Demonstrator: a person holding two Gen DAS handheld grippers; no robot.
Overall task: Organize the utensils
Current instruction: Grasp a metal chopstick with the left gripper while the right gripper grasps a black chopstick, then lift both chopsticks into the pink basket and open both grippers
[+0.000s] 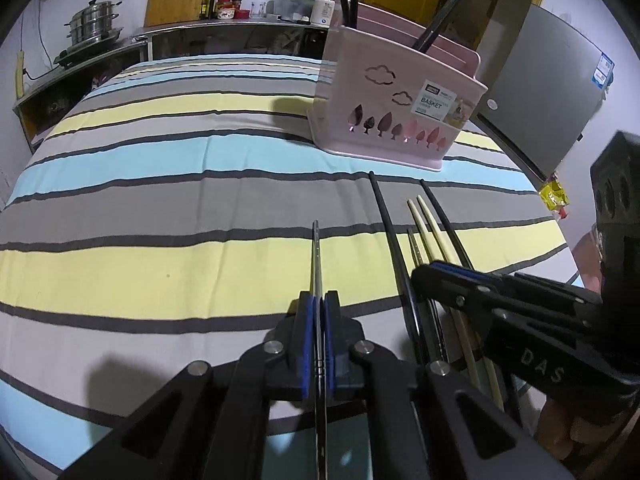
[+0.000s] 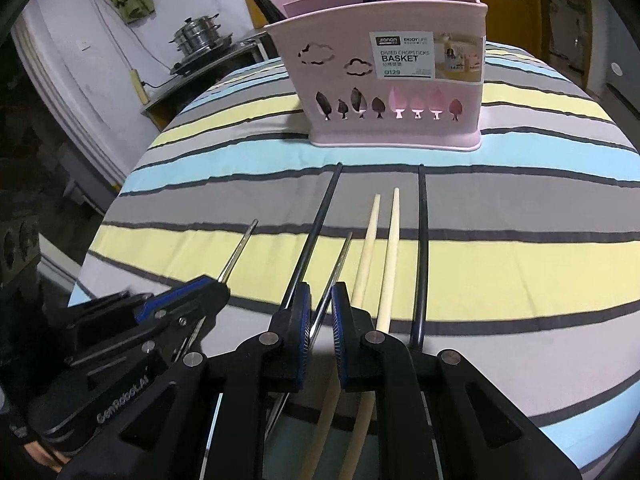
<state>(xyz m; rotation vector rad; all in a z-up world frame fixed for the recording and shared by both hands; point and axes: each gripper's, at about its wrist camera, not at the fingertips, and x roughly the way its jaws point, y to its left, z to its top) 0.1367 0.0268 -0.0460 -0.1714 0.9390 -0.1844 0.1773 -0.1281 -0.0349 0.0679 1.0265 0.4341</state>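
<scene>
A pink chopstick basket (image 1: 394, 110) (image 2: 394, 92) stands at the far side of the striped table, with black chopsticks (image 1: 434, 30) standing in it. My left gripper (image 1: 319, 320) is shut on a metal chopstick (image 1: 316, 256), also seen in the right wrist view (image 2: 238, 250). My right gripper (image 2: 321, 316) has its jaws closely around a second metal chopstick (image 2: 338, 268), with a small gap still showing. Beside it lie two pale wooden chopsticks (image 2: 382, 248) and two black chopsticks (image 2: 316, 232) (image 2: 422, 240). The right gripper also shows in the left wrist view (image 1: 424, 276).
The striped cloth (image 1: 160, 200) covers the round table. A steel counter with a steamer pot (image 1: 94, 24), bottles and jars runs behind. A fridge (image 1: 552, 92) stands at the right, close to the table edge.
</scene>
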